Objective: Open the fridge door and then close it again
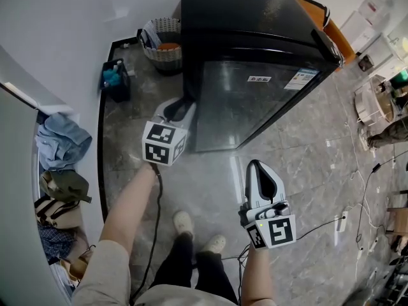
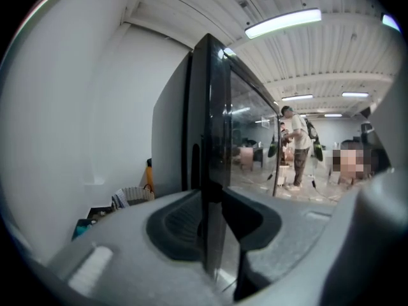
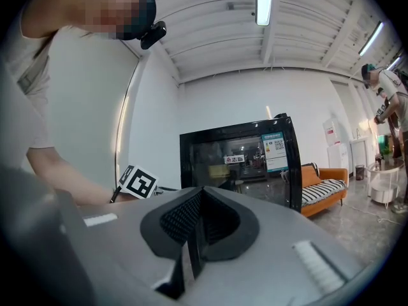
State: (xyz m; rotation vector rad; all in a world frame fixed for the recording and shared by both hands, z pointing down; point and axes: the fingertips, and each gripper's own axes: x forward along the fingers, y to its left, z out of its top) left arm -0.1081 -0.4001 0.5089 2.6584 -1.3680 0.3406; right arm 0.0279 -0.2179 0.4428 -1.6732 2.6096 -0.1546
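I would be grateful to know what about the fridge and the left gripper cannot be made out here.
Fridge inside: in every view the dark, reflecting glass of the fridge door hides it.
Door stickers: head view and right gripper view, print too small to read.
Tips of the left gripper: head view, its own body hides them; the left gripper view shows them on the door's edge.
Door ajar or shut: no view settles it.

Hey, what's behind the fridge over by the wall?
A woven basket with something orange inside stands behind the fridge. The fridge hides the rest back there.
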